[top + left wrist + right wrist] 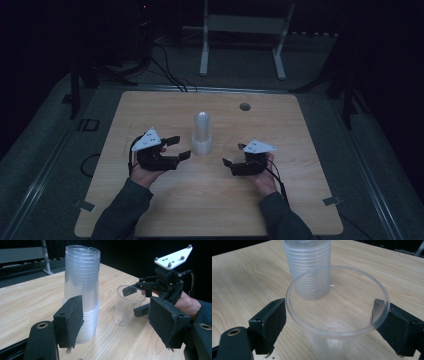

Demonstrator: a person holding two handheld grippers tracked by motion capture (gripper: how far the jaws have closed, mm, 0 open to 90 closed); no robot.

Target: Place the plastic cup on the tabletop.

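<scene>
A tall stack of clear plastic cups [202, 132] [81, 285] [309, 267] stands upright near the middle of the wooden table [210, 200]. A single clear cup [128, 306] [332, 337] stands upright on the table to the right of the stack. My right gripper [233, 156] [135, 301] [333, 317] is open, with one jaw on each side of this cup near its rim. My left gripper [178, 148] [117, 320] is open just left of the stack, holding nothing. Its jaws point toward the stack and the single cup.
A round hole [244, 106] lies in the table's far right part. Beyond the far edge stand a white frame [245, 35] and dark stands, with cables [165, 70] on the floor. Small brackets [84, 205] [332, 201] sit at the near corners.
</scene>
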